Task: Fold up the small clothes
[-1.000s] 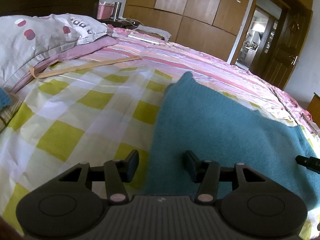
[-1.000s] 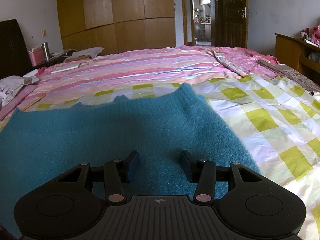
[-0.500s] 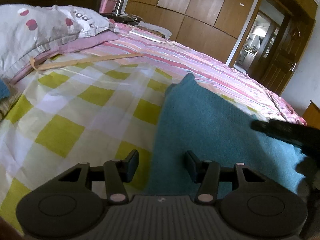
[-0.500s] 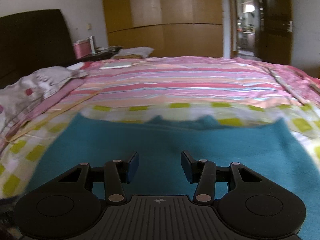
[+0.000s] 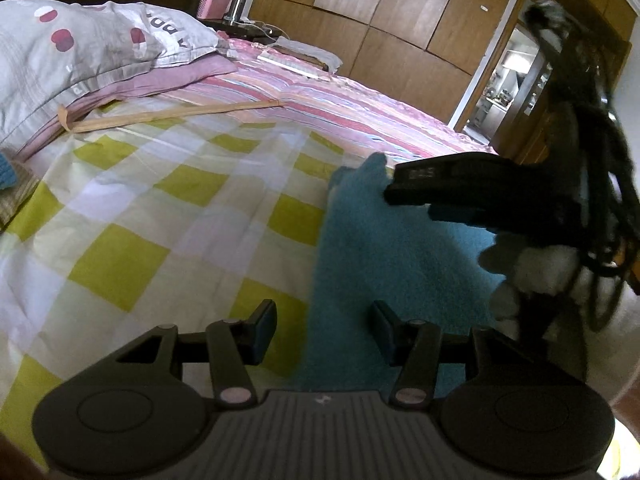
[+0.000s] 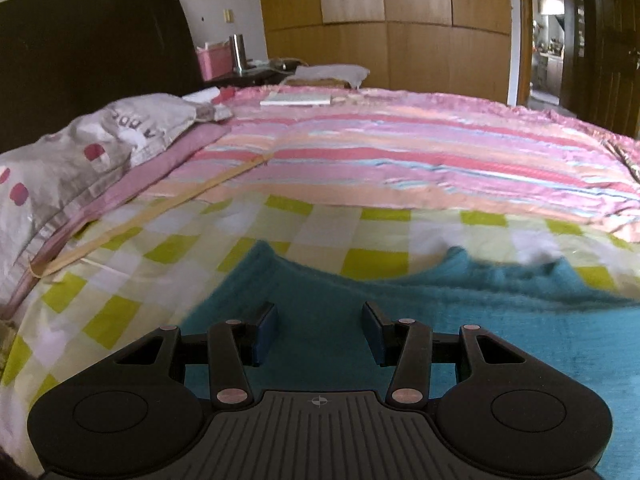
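The left gripper (image 5: 323, 330) hangs tilted down over the cloth's (image 5: 384, 256) left edge, jaws apart, empty. The right gripper (image 6: 319, 334) hangs over the cloth too, jaws apart, nothing between its pads.

I see soft daylight, brightest through doorway (image 5: 516, 80). Heavy fisheye bending, dark vignette in corners. Right gripper (image 5: 500, 196) smeared by motion blur in left view; teal garment (image 6: 520, 280) blurred along far edge. Headboard (image 6: 92, 56) dim.
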Demonstrator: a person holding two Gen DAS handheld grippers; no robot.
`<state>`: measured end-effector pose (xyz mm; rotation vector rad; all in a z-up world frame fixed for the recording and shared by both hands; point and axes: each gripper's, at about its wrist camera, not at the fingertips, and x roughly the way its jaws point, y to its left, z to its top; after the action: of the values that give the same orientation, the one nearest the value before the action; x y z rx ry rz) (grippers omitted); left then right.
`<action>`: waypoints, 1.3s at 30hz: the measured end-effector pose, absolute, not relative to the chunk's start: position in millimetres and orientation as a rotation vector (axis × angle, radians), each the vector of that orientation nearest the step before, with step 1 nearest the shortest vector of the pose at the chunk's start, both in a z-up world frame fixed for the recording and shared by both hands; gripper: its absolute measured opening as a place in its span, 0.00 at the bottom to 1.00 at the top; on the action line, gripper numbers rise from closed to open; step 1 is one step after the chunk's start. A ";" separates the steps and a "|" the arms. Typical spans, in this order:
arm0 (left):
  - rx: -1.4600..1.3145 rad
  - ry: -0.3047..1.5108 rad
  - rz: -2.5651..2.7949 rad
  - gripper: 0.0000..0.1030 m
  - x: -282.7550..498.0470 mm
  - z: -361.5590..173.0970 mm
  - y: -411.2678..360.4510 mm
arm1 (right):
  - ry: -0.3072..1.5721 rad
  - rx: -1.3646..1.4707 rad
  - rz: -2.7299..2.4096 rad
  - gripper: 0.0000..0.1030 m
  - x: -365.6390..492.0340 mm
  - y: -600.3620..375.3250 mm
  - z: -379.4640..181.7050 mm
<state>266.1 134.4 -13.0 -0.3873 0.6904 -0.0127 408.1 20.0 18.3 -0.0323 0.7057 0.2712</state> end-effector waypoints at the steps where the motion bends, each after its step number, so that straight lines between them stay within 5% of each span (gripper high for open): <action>1: -0.387 0.690 -0.013 0.56 265.9 -13.0 134.4 | 0.709 -0.033 0.269 0.46 409.1 20.6 16.8; 16: -0.386 0.692 -0.009 0.59 267.3 -14.9 135.6 | 0.728 -0.062 0.283 0.53 420.4 27.3 5.5; 26: -0.403 0.700 -0.010 0.61 267.1 -15.8 138.4 | 0.716 -0.044 0.234 0.75 423.6 26.7 3.4; 39: -0.435 0.708 -0.005 0.61 264.2 -12.9 142.2 | 0.700 -0.107 0.254 0.76 407.9 33.9 36.3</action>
<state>264.2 142.2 -12.9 -0.4350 0.7083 -0.0054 407.9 33.9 36.3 -0.1069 0.6996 0.2542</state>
